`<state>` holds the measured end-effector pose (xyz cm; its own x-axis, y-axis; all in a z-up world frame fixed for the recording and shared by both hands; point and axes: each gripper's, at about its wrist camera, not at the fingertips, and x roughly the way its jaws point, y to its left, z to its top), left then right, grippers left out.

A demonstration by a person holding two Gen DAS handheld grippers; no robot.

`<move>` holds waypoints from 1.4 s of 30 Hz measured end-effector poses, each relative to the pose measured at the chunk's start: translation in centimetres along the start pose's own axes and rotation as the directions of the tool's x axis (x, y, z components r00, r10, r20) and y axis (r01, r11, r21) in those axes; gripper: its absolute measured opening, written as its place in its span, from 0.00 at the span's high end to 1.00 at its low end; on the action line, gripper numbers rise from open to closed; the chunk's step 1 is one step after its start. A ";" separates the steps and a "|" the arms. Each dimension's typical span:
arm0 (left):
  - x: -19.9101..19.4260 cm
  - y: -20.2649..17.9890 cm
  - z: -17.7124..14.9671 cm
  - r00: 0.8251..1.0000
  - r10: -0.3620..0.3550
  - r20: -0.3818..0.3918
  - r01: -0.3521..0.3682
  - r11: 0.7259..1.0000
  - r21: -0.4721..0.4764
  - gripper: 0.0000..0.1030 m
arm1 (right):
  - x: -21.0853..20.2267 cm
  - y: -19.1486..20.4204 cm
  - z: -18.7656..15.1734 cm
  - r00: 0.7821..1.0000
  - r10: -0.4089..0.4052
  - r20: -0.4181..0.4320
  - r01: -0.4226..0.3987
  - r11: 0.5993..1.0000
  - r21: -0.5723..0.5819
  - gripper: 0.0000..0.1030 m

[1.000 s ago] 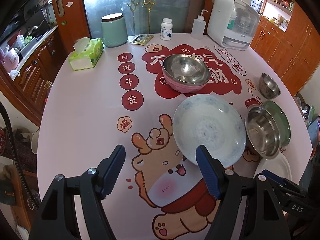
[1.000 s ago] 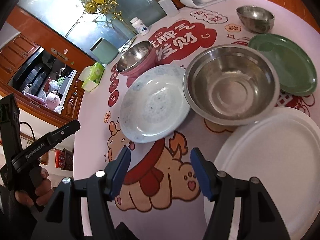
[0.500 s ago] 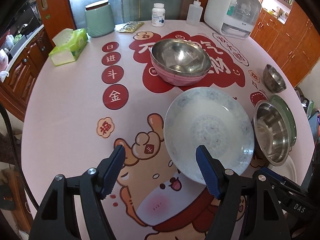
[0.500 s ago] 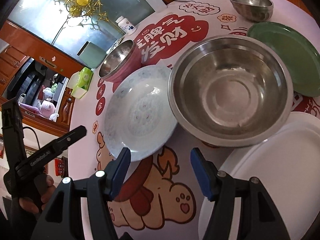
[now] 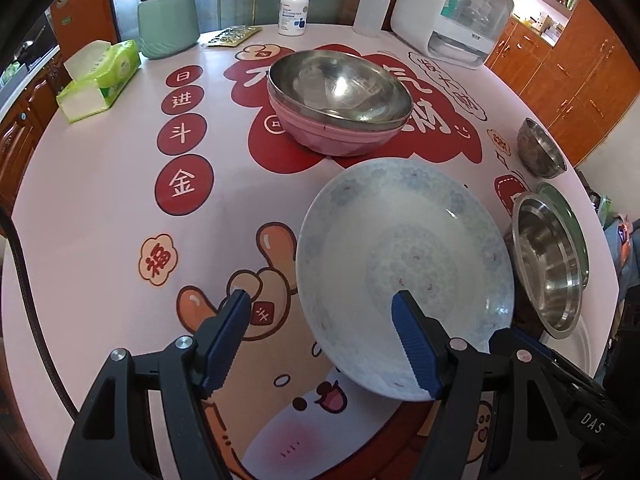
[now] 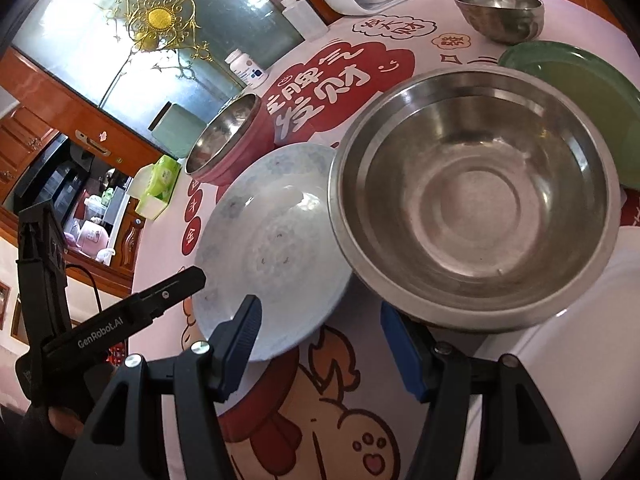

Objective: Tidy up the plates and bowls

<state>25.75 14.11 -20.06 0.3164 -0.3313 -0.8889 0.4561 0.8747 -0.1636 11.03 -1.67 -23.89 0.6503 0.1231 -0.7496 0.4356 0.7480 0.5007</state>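
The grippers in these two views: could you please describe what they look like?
Both grippers, left gripper and right gripper, have black frames with silver pivot screws and ribbed blue pads. The left reads "GenRobot.AI" and trails a black cable; the right reads "DAS".

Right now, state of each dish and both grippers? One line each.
left gripper: open, straddling the plate's near rim
right gripper: open, empty
pale blue plate: flat, empty
large steel bowl: upright, empty
pink bowl: steel bowl nested inside
small steel bowl: upright
green plate: flat, partly hidden
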 end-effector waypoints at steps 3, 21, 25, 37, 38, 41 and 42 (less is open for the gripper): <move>0.8 0.2 0.0 1.000 0.002 -0.005 -0.002 1.000 0.004 0.32 | 0.2 -0.1 -0.1 1.000 -0.006 0.021 0.005 1.000 0.008 0.40; 2.8 0.2 -0.3 0.999 -0.032 0.000 0.032 0.999 -0.005 0.54 | 1.2 0.0 0.2 0.996 -0.072 0.059 0.074 0.997 -0.037 0.67; 2.9 0.1 -0.3 1.000 -0.031 0.005 0.031 1.000 -0.005 0.61 | 1.3 -0.1 0.3 0.995 -0.078 0.065 0.080 0.996 -0.033 0.73; 2.9 0.5 -0.4 0.998 -0.051 0.028 0.051 0.999 -0.016 0.79 | 1.3 0.1 0.3 0.997 -0.053 0.054 0.056 0.997 -0.045 0.82; 2.9 0.5 -0.4 0.998 -0.052 0.029 0.052 0.999 -0.011 0.79 | 1.3 0.0 0.3 0.998 -0.045 0.053 0.047 0.998 -0.039 0.82; 2.8 0.6 -0.5 0.998 -0.056 0.035 0.056 0.998 -0.002 0.80 | 1.3 0.0 0.4 0.998 -0.047 0.048 0.049 0.998 -0.044 0.83; 2.8 0.6 -0.6 0.998 -0.057 0.037 0.057 0.998 -0.001 0.80 | 1.3 0.1 0.4 0.998 -0.050 0.048 0.052 0.998 -0.047 0.83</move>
<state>26.46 13.88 -22.91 0.3202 -0.3937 -0.8617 0.4727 0.8546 -0.2148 12.13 -1.72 -24.67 0.6567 0.0540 -0.7522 0.4393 0.7834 0.4397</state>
